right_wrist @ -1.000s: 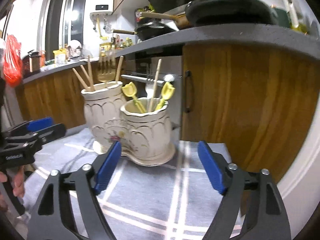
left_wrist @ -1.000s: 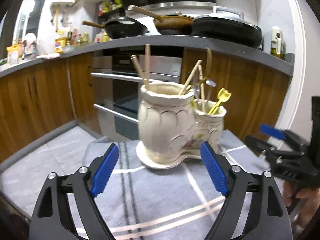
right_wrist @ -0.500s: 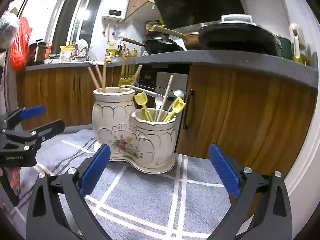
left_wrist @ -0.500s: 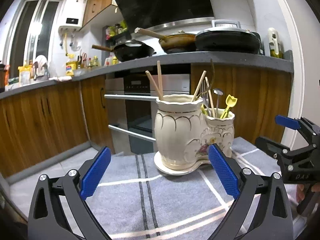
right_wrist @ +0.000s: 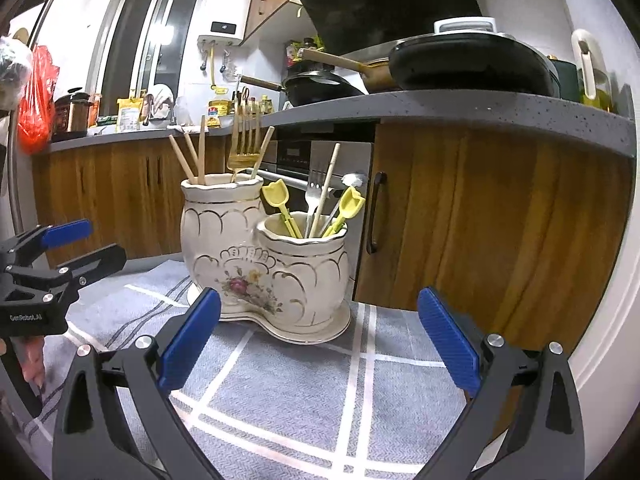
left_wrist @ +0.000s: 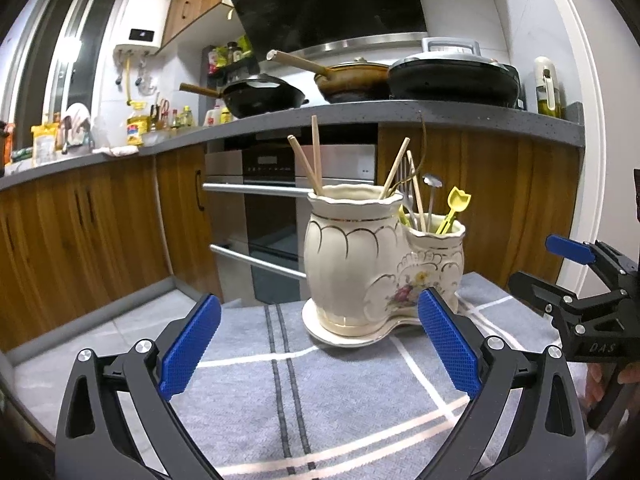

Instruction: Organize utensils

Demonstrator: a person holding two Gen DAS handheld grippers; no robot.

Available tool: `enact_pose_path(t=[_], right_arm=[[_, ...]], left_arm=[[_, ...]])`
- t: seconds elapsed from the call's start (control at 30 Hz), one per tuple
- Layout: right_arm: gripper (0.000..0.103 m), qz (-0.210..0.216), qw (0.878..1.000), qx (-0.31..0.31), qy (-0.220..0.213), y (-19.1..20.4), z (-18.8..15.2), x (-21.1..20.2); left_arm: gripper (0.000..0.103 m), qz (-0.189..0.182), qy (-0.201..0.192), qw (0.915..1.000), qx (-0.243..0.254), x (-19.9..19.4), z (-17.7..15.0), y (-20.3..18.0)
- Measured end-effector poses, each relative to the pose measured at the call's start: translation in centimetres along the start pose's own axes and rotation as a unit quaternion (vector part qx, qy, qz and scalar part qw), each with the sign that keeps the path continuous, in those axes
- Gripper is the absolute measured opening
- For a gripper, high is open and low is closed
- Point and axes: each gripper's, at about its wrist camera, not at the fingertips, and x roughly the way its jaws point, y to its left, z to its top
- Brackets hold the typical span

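A cream ceramic double utensil holder [left_wrist: 360,264] stands on a grey striped cloth [left_wrist: 304,396]; it also shows in the right wrist view [right_wrist: 256,264]. Its tall pot holds wooden chopsticks [right_wrist: 192,160] and a gold fork [right_wrist: 244,140]. Its short pot holds yellow tulip-shaped spoons [right_wrist: 280,204], a metal fork [right_wrist: 314,196], a chopstick and a small metal spoon [left_wrist: 432,184]. My left gripper [left_wrist: 320,344] is open and empty, a little short of the holder. My right gripper [right_wrist: 320,340] is open and empty, also short of the holder. Each gripper shows at the edge of the other's view.
Wooden cabinets [left_wrist: 80,232] and a built-in oven [left_wrist: 276,216] stand behind the cloth. A grey countertop [left_wrist: 440,112] above carries pans and a black lidded pot. A white door frame [right_wrist: 616,320] is at the right.
Both grippers have drawn back and tilted up, so the holder looks smaller and farther off and more of the kitchen shows. Both stay open.
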Motion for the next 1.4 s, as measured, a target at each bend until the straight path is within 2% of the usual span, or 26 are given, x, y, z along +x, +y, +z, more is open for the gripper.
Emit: enact_pose_path(t=[1.4], right_arm=[[0.097,-0.002,1.000,0.009,0.001,-0.60,0.05,0.01]], left_arm=[[0.098,-0.003,0.004,1.0000,0.000,-0.08,-0.10,-0.09]])
